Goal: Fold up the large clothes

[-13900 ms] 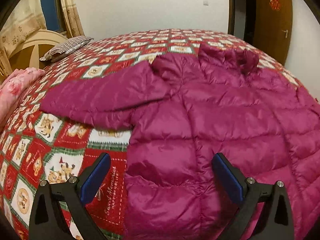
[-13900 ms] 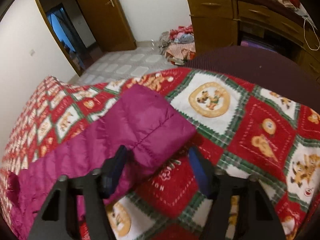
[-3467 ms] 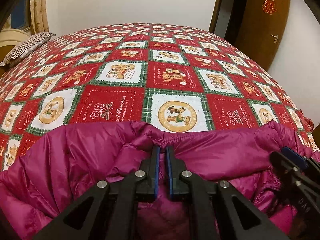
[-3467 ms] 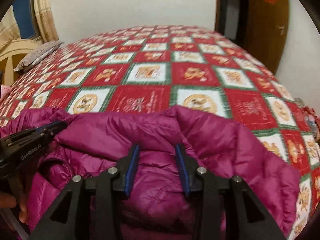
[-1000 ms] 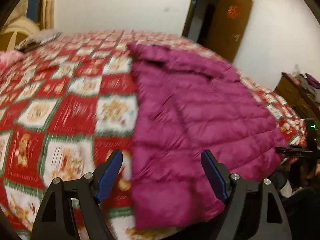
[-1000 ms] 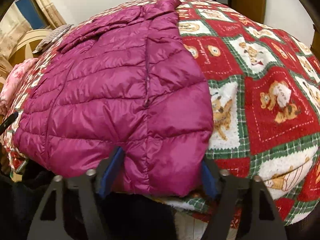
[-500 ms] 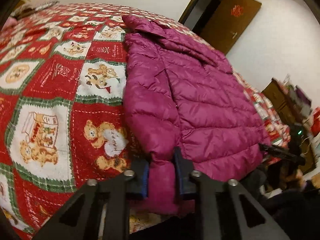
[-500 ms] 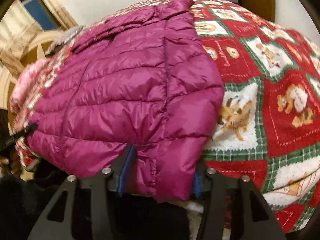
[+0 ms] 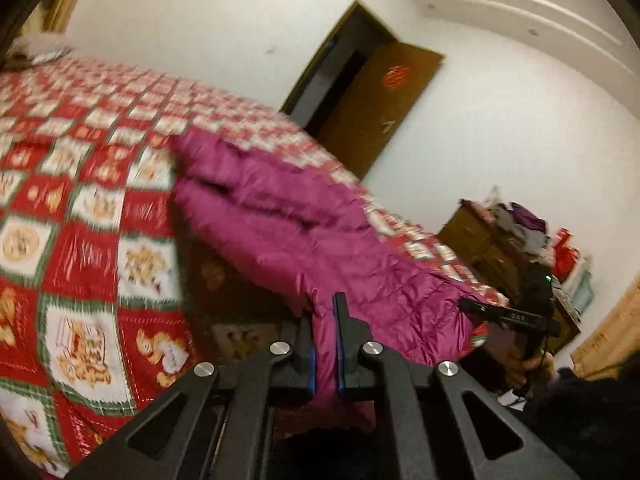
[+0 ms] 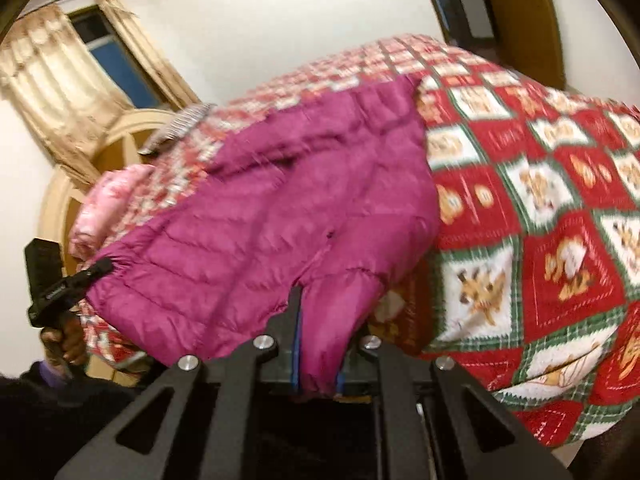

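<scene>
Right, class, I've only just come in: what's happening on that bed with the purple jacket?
A person is folding a magenta puffer jacket on a bed with a red patchwork quilt. The left gripper is shut on one corner of the jacket's near hem, and the right gripper is shut on the other corner. The hem end is raised off the quilt, while the collar end lies on the bed. Both views are motion-blurred.
</scene>
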Demonstrator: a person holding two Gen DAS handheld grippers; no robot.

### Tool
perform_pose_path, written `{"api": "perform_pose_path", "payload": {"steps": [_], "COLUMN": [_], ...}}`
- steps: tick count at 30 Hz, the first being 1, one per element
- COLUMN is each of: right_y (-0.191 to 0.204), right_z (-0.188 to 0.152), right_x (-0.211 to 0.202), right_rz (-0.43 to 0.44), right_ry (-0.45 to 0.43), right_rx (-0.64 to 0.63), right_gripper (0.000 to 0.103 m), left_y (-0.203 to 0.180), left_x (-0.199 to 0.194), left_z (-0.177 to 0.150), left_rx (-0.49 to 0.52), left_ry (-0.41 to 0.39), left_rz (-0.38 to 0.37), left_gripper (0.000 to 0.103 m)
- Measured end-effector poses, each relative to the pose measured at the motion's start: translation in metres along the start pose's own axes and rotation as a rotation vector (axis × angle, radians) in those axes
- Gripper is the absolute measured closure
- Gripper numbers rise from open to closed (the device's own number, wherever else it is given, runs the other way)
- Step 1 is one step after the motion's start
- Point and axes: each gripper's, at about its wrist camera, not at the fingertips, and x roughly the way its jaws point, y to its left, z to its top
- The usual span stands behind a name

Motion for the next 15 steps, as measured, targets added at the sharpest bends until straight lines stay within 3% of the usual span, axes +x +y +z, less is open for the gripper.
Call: {"api": "perform_pose_path", "payload": {"steps": [8,11,15], "right_y": [0.021,0.029,0.030], "right_z": [0.010,0.026,0.064], "right_x": [-0.064,-0.081,-0.071], "right_rz": [0.085,0.114,0.145], "right_ry": [-0.133,-0.189,-0.213], "right_rx": [0.003,-0.013,-0.019], "right_gripper": [0.088,0.088,0.088], "left_y": [-0.038,-0.043,-0.025], "left_x": [-0.061,-0.066,-0.046], "left_z": [0.018,0.040,0.079], "left_rx": [0.097,0.122,0.079], "left_ry": [-0.088,-0.127,-0.141], "left_rz": [-0.123,-0.121,-0.053], "left_gripper": [0.097,0.097,0.097]}}
